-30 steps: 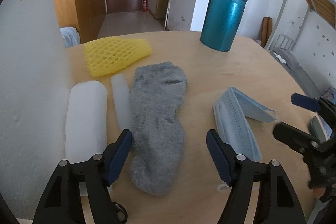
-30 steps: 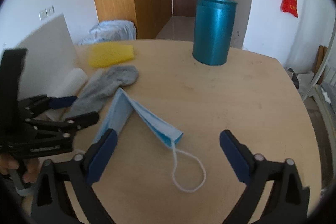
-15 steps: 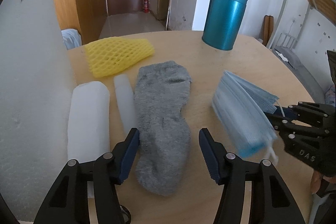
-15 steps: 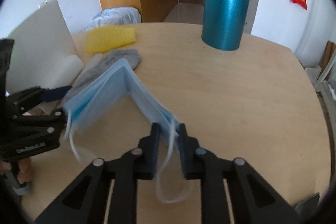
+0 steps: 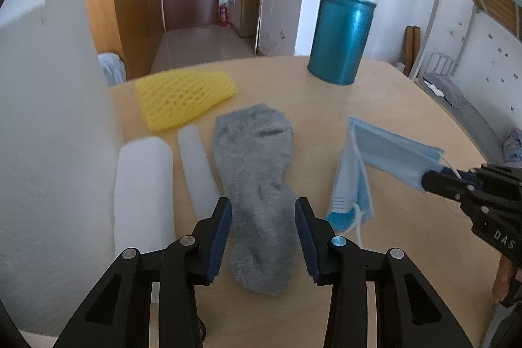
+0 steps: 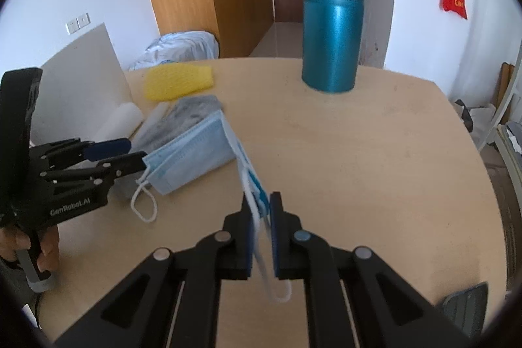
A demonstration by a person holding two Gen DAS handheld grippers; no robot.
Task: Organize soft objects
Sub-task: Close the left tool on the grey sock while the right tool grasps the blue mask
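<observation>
A folded blue face mask (image 6: 192, 157) hangs above the round wooden table (image 6: 375, 158). My right gripper (image 6: 261, 217) is shut on one end of it and holds it up; the mask also shows in the left wrist view (image 5: 385, 158). My left gripper (image 5: 262, 217) is open, its fingers either side of the toe end of a grey sock (image 5: 257, 172) lying flat. Left of the sock lie a thin white foam stick (image 5: 195, 165), a thick white foam roll (image 5: 143, 194) and a yellow foam net (image 5: 182, 98).
A tall teal cylinder (image 5: 342, 38) stands at the far side of the table. A large white foam board (image 5: 49, 119) leans up along the left edge. The right gripper's body (image 5: 483, 201) reaches in from the right in the left wrist view.
My right gripper closed on the mask's end and lifted it off the table. My left gripper narrowed from wide open and moved over the sock's toe end.
</observation>
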